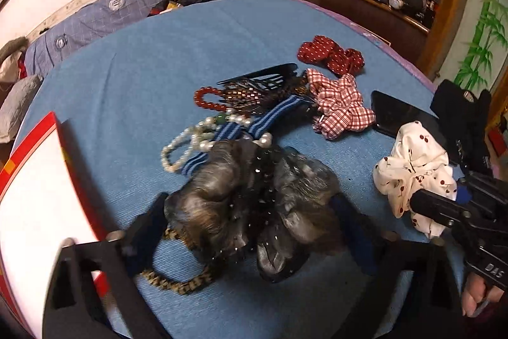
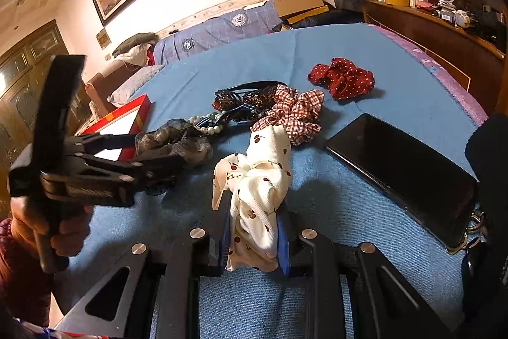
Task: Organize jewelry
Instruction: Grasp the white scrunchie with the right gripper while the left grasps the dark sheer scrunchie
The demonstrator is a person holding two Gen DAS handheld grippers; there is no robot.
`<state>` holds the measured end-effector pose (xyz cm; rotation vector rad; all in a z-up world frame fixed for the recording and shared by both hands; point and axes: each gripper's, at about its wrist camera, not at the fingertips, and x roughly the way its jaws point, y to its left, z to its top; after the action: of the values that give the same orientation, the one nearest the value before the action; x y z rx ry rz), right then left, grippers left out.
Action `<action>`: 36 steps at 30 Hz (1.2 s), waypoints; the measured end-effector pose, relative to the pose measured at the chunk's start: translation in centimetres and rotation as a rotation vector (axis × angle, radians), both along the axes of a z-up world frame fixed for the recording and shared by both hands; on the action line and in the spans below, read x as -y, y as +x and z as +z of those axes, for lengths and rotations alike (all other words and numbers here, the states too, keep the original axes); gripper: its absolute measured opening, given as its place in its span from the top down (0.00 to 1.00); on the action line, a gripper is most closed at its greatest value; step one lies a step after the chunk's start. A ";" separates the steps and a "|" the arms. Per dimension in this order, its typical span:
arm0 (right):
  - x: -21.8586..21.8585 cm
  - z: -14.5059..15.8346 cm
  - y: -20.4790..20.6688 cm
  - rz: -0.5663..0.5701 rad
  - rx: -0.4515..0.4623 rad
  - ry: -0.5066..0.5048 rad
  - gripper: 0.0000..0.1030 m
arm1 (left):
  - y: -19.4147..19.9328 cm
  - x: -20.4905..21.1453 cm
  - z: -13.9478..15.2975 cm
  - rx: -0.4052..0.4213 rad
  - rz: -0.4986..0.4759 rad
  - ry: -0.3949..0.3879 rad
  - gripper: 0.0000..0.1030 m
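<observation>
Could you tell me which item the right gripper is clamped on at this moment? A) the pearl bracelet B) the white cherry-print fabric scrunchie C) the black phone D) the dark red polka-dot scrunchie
B: the right gripper pinches the white cherry-print fabric scrunchie between its blue pads.

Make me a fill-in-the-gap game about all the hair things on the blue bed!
1. The right tool is squeezing the white scrunchie that has little ____ printed on it.
2. The grey gauzy scrunchie sits between the fingers of the ____ tool.
3. The dark red scrunchie is covered in white ____.
4. The black phone lies flat on the ____ bedspread.

Missing words: cherries; left; dots; blue
</observation>
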<state>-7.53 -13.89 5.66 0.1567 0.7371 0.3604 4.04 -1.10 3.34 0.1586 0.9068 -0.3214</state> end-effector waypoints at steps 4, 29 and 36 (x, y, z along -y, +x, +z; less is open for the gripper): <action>0.1 0.0 0.0 -0.001 -0.001 0.004 0.73 | 0.1 0.0 -0.6 -0.003 0.029 -0.039 0.69; -0.9 2.0 0.0 -0.117 0.127 0.099 0.74 | -3.9 -2.7 5.1 0.434 0.174 -0.057 0.76; -0.7 1.5 0.6 -0.116 0.098 0.107 0.74 | -4.0 -2.6 5.2 0.448 0.182 -0.046 0.75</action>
<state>-6.97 -13.21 7.20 0.2794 0.6096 0.2950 0.00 1.48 8.51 0.0989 0.4658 -0.1276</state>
